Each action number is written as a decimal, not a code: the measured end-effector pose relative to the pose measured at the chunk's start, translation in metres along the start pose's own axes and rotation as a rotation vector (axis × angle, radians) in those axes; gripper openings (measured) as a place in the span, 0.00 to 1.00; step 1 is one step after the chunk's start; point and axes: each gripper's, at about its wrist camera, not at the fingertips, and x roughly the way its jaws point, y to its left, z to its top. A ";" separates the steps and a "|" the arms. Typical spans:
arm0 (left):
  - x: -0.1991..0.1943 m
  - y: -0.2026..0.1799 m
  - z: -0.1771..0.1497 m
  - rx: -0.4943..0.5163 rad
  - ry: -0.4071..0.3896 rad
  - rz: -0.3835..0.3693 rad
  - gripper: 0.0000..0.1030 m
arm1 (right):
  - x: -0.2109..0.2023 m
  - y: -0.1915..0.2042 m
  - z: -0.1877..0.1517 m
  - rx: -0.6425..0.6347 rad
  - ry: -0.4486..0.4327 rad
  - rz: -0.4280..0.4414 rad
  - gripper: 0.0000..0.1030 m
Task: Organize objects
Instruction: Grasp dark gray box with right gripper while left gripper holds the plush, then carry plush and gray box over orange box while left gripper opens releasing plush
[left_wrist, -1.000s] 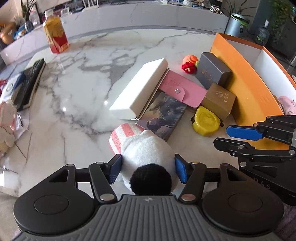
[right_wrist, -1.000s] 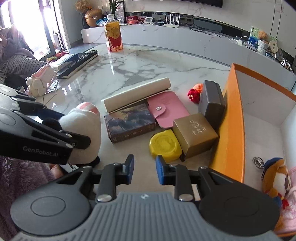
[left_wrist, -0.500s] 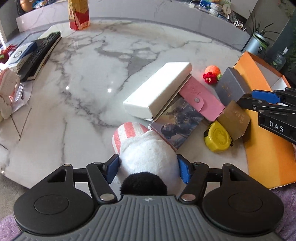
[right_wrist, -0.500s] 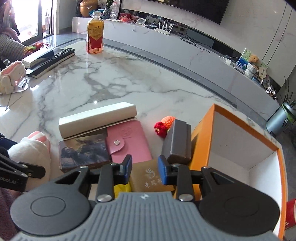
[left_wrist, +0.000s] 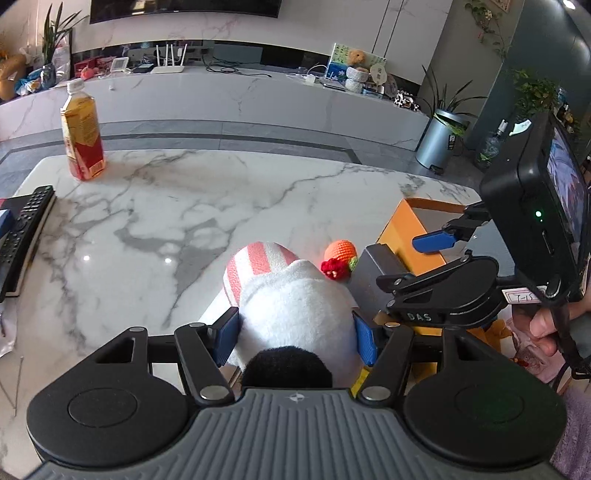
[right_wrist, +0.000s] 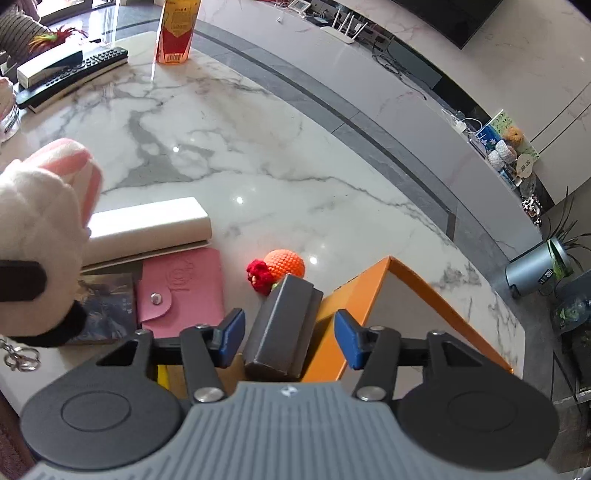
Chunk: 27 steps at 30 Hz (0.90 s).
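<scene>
1. Since a second ago, both grippers have risen over the cluster of things; the left wrist view now takes in far more of the room, and the plush toy (left_wrist: 291, 302) has come up off the marble table (left_wrist: 147, 229).
2. Left gripper (left_wrist: 295, 336): its blue ribbed pads press into the toy's fluffy white body from both sides. The toy is soft, with a pink-and-white striped end and a black fuzzy patch near the gripper.
3. Right gripper (right_wrist: 288, 341): its jaws are opening, and the dark grey box (right_wrist: 284, 328), matte and rectangular, stands between them, the pads clear of its sides.
4. That box leans against the outer wall of the orange box (right_wrist: 354, 295), a stiff carton with a pale inside.
5. On the glossy, grey-veined marble lie a crocheted orange ball (right_wrist: 286, 263) with a red knitted tuft, a pink snap-button wallet (right_wrist: 181, 288) and a long white case (right_wrist: 147, 225).
</scene>
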 end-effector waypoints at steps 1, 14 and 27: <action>0.006 -0.001 0.000 0.003 0.008 0.000 0.71 | 0.005 0.000 0.002 -0.004 0.026 -0.006 0.53; 0.031 0.008 -0.001 -0.013 0.041 -0.038 0.71 | 0.054 0.010 0.025 -0.035 0.223 -0.025 0.54; 0.015 0.005 -0.002 -0.004 0.010 -0.068 0.71 | 0.017 -0.003 0.021 0.053 0.114 0.012 0.40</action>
